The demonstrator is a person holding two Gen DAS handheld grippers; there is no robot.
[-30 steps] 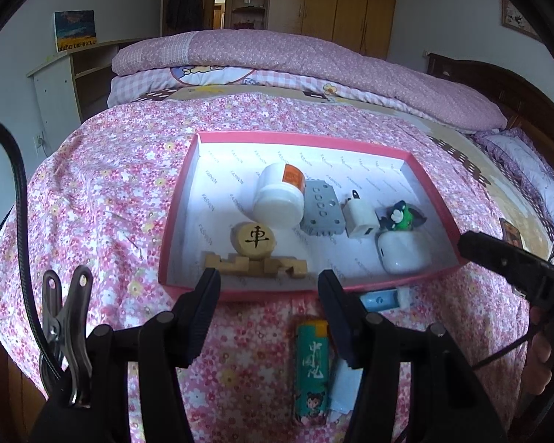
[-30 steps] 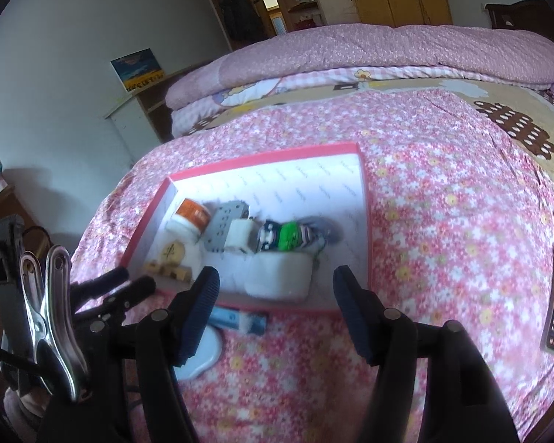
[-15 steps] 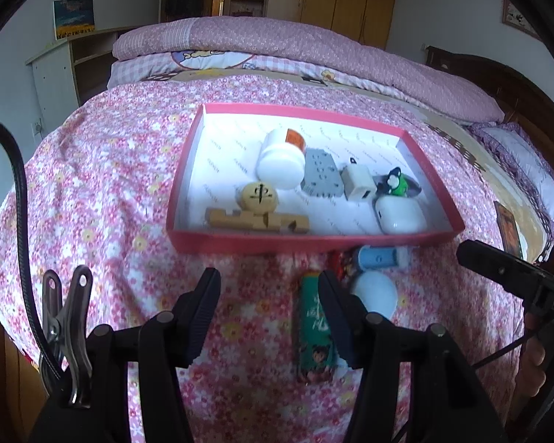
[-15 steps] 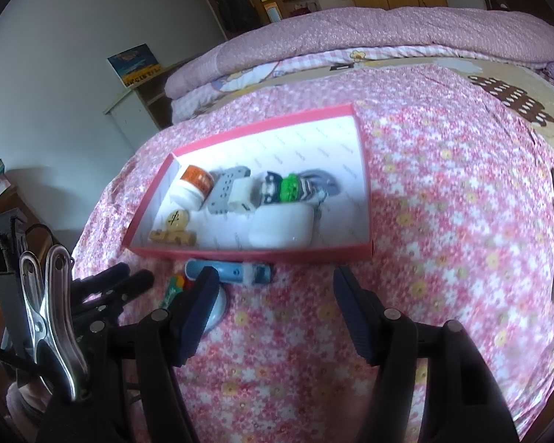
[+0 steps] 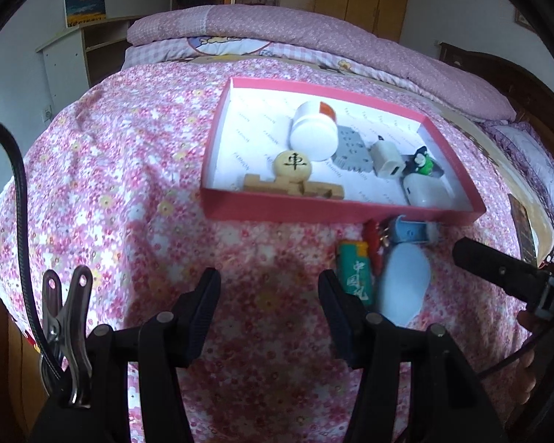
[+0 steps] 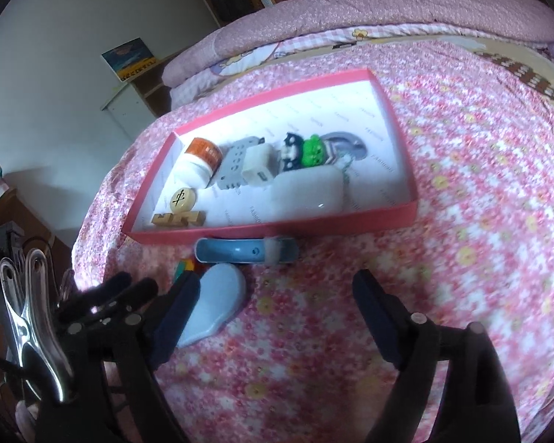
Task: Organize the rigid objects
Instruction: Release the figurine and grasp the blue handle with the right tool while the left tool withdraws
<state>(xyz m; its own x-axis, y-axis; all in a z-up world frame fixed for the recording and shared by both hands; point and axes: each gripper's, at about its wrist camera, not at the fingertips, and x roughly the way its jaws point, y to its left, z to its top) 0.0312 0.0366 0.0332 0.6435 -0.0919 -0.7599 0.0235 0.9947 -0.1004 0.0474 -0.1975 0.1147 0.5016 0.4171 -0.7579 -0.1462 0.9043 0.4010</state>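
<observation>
A pink tray (image 5: 314,212) (image 6: 387,221) on the floral bedspread holds a white bottle (image 5: 313,131), a grey block (image 5: 351,149), a white charger (image 5: 387,160), a green-black toy (image 5: 423,160), a white case (image 5: 426,191), a round chess piece (image 5: 292,164) and a wooden puzzle (image 5: 291,188). In front of the tray lie a green lighter (image 5: 354,271), a blue tube (image 6: 245,250), a pale blue oval (image 6: 216,308) and a small red item (image 5: 372,234). My left gripper (image 5: 269,302) is open and empty, left of the lighter. My right gripper (image 6: 275,312) is open and empty, with the oval at its left finger.
The bed's folded pink quilt (image 5: 314,33) lies behind the tray. A white shelf unit (image 5: 77,55) stands at the left wall. A dark wooden headboard (image 5: 517,92) is at the right. A booklet (image 5: 520,229) lies near the bed's right edge.
Both grippers have pulled back and away from the tray, so the loose items in front of it have come into full view. Both stay open and empty.
</observation>
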